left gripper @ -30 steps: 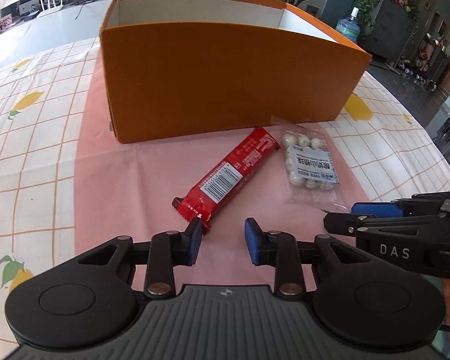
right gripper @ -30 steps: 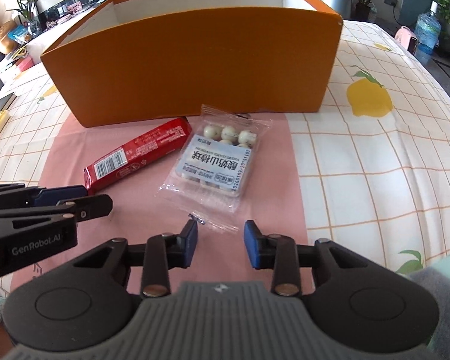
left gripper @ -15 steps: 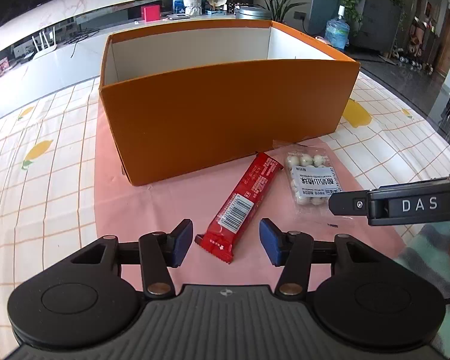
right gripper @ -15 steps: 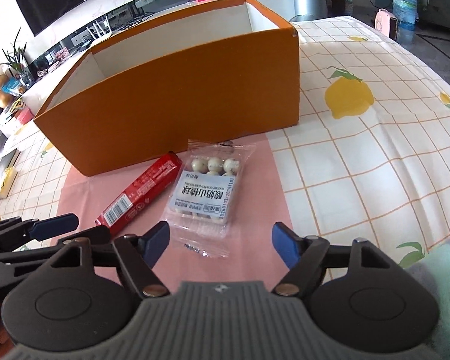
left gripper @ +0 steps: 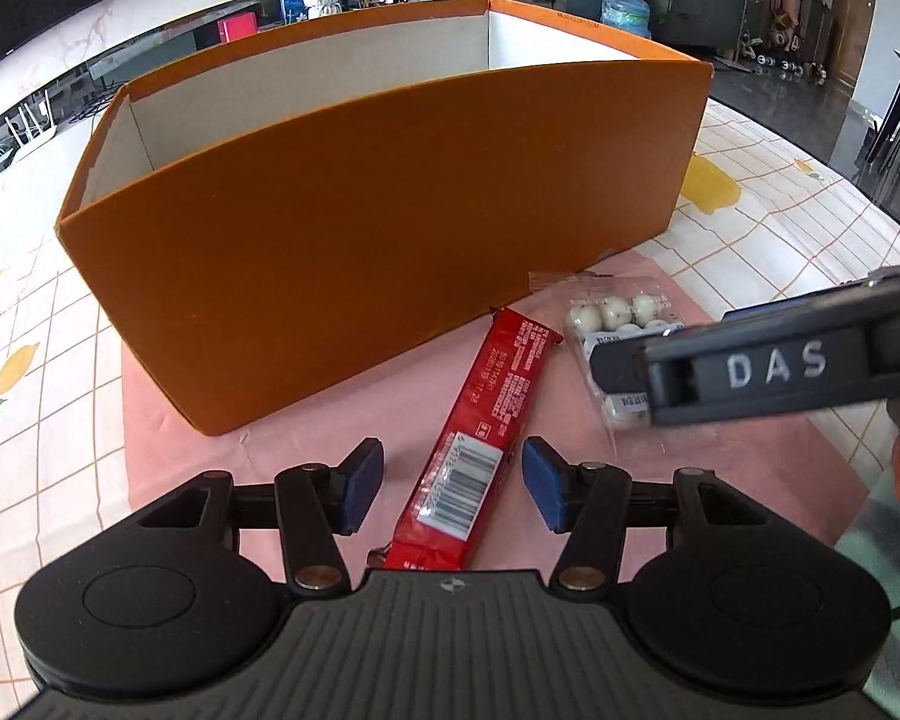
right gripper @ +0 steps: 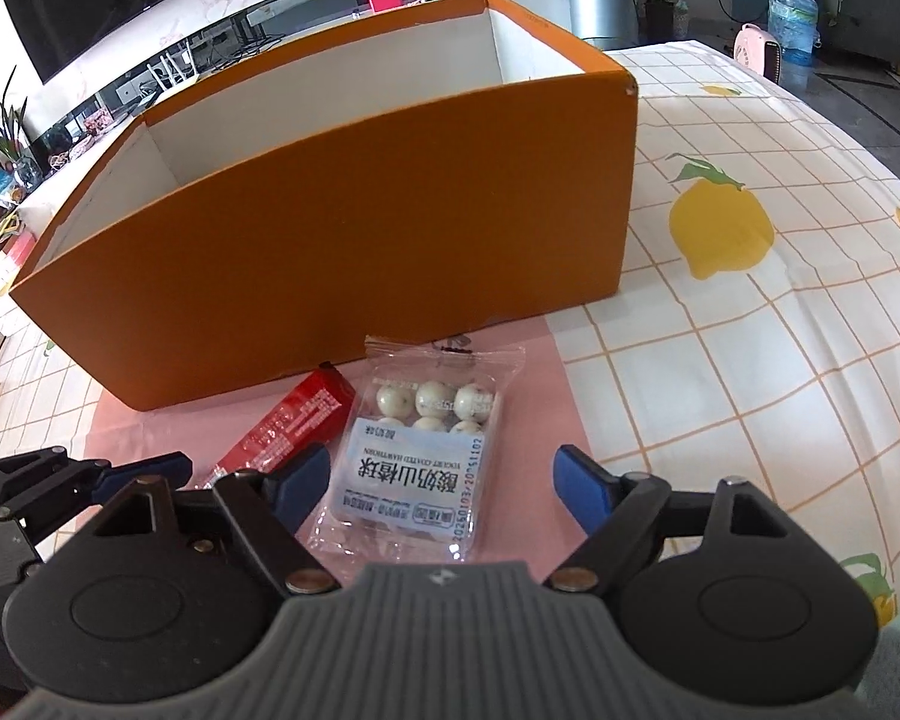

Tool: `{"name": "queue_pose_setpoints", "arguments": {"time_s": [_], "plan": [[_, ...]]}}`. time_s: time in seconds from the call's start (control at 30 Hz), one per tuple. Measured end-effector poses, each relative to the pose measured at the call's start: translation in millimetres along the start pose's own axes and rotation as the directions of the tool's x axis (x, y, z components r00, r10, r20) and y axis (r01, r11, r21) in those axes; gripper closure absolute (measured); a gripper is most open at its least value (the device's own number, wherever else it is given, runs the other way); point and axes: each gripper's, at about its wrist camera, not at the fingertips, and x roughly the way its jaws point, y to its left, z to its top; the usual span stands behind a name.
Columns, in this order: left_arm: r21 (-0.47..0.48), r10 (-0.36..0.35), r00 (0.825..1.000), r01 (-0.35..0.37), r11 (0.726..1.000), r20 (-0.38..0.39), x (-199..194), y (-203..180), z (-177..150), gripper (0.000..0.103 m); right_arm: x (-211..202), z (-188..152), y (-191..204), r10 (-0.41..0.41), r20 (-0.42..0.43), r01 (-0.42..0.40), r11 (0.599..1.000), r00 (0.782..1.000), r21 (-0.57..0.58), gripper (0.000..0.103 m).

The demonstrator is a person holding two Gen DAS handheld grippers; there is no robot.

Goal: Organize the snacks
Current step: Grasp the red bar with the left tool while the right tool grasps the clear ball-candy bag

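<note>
Left gripper: jaws are seen partly spread, wider than the red bar; nothing is gripped, and the blue pads are clear of the wrapper on both sides.
Red snack bar: lying flat on the pink mat, its barcode end between the left jaws and its far end just short of the box wall.
Long axis of bar: it runs away from the left gripper toward the box, leaning slightly right; the jaws are set across its narrow width, so a straight closing is judged sufficient.
Nearer hand for bar: the left; in the right wrist view the bar lies outside the right gripper's left finger.
Orange box: open-topped, white inside, standing directly behind both snacks; its floor is hidden, so contents cannot be told.
Bag of white balls: clear packet with a pale printed label, flat on the mat just right of the bar, possibly touching it; contact cannot be confirmed.
Long axis of bag: it points from the right gripper toward the box, ball end farthest.
Right gripper: jaws are held wide, both pads standing off the packet edges; the label end lies between them, unheld.
Nearer hand for bag: the right.
Judgement: each snack is taken to be lined up for its own hand; closing, then a lift over the near wall, is what remains.
</note>
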Motion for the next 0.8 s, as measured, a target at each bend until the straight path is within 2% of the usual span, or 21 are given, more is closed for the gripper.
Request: {"name": "queue_pose_setpoints", "arguments": {"time_s": [0.1,0.23,0.33,0.43,0.63,0.7,0.8], "plan": [[-0.022,0.000,1.000,0.000,1.000,0.014,2.5,1.8,0.5,0.042,7.5,0.6,4.6,-0.013,-0.007,0.013,1.000,1.000,-0.025,0.024],[-0.049,0.020,1.000,-0.020,0.999,0.007,-0.9,3.0,1.3,0.059,11.3,-0.7,9.5,-0.027,-0.005,0.027,0.998,1.000,-0.054,0.024],[-0.095,0.045,0.999,-0.047,0.994,-0.019,-5.0,5.9,-0.3,0.061,10.0,-3.2,12.9,-0.022,0.005,0.022,0.997,1.000,-0.080,0.033],[-0.139,0.070,0.996,-0.076,0.987,-0.048,-11.4,8.7,-4.4,0.063,9.9,-5.0,15.1,-0.007,-0.004,0.006,0.995,1.000,-0.100,0.038],[-0.288,0.099,0.986,-0.133,0.948,-0.131,-25.1,31.1,-11.3,0.062,8.7,-11.8,26.3,0.006,-0.014,-0.009,0.982,1.000,-0.189,0.039],[-0.309,0.086,0.989,-0.120,0.943,-0.122,-26.9,37.1,-12.9,0.061,9.1,-14.2,31.8,0.003,-0.009,-0.005,0.973,1.000,-0.232,0.039],[-0.290,0.083,0.992,-0.107,0.951,-0.092,-26.5,38.5,-13.1,0.051,11.1,-15.2,35.3,-0.013,-0.005,0.011,0.967,1.000,-0.254,0.039]]}}
